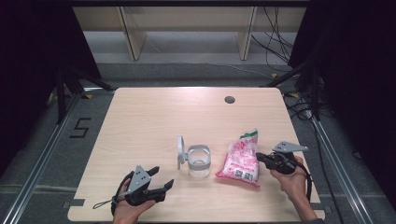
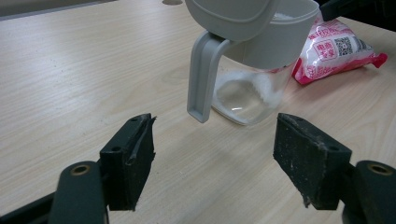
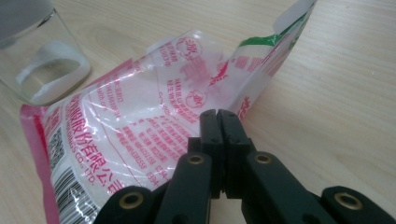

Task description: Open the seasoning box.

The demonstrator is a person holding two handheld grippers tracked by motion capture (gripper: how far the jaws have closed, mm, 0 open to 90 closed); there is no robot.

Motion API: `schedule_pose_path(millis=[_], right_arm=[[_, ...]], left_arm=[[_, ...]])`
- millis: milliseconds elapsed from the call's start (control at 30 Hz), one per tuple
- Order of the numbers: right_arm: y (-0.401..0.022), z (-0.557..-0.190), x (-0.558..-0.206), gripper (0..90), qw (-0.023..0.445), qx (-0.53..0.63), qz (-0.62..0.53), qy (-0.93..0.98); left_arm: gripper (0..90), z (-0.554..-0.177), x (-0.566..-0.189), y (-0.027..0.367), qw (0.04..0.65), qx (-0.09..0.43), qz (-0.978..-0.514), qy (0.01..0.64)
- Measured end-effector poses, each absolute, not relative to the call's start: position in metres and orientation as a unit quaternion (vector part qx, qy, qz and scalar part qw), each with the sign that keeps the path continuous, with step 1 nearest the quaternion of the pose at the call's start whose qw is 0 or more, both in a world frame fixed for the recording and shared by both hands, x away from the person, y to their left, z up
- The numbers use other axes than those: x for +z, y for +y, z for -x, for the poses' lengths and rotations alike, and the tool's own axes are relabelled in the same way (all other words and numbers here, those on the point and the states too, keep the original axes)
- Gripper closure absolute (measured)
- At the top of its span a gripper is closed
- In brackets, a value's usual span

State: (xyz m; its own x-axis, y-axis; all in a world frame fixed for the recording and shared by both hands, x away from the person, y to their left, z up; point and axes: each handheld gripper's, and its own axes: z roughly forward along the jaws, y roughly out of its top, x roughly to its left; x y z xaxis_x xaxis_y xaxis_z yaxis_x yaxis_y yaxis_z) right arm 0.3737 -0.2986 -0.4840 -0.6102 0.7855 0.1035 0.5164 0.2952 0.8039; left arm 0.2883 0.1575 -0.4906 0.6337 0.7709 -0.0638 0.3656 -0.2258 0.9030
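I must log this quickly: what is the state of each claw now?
Left claw: open, holding nothing, near the glass jar.
Right claw: closed at the edge of the pink bag; whether it pinches the film cannot be told.

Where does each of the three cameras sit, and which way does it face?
High view: above the person's side, looking forward and down on the table; both forearms enter from the bottom, left gripper open, right gripper at the pink bag.
Left gripper view: rides the left gripper, looking between its wide-apart jaws at the clear jar.
Right gripper view: rides the right gripper, jaws shut against the pink bag.
Shared: jar and bag appear in all three views.
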Motion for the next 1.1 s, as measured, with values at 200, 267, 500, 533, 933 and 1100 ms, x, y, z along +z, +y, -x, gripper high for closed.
schedule_pose_path(millis=[200,267,500,533,933,1100], right_arm=[[-0.308,-0.349,-0.485,90.0,0.140,0.444,-0.434,0.771],[-0.309,-0.340,-0.487,90.0,0.129,0.450,-0.439,0.767],[-0.314,-0.314,-0.488,86.4,0.117,0.467,-0.448,0.754],[-0.313,-0.310,-0.487,83.1,0.100,0.468,-0.471,0.742],[-0.319,-0.316,-0.497,42.6,0.066,0.454,-0.544,0.703],[-0.321,-0.329,-0.503,38.4,0.055,0.478,-0.548,0.684]], left_arm=[[28.7,-0.289,-0.491,0.158,0.501,0.202,-0.753,0.375],[28.7,-0.289,-0.491,0.157,0.506,0.201,-0.749,0.377],[28.6,-0.289,-0.489,0.159,0.495,0.210,-0.761,0.364],[28.7,-0.288,-0.489,0.158,0.499,0.204,-0.756,0.371],[28.6,-0.289,-0.490,0.158,0.497,0.202,-0.754,0.379],[28.6,-0.289,-0.491,0.156,0.499,0.200,-0.756,0.374]])
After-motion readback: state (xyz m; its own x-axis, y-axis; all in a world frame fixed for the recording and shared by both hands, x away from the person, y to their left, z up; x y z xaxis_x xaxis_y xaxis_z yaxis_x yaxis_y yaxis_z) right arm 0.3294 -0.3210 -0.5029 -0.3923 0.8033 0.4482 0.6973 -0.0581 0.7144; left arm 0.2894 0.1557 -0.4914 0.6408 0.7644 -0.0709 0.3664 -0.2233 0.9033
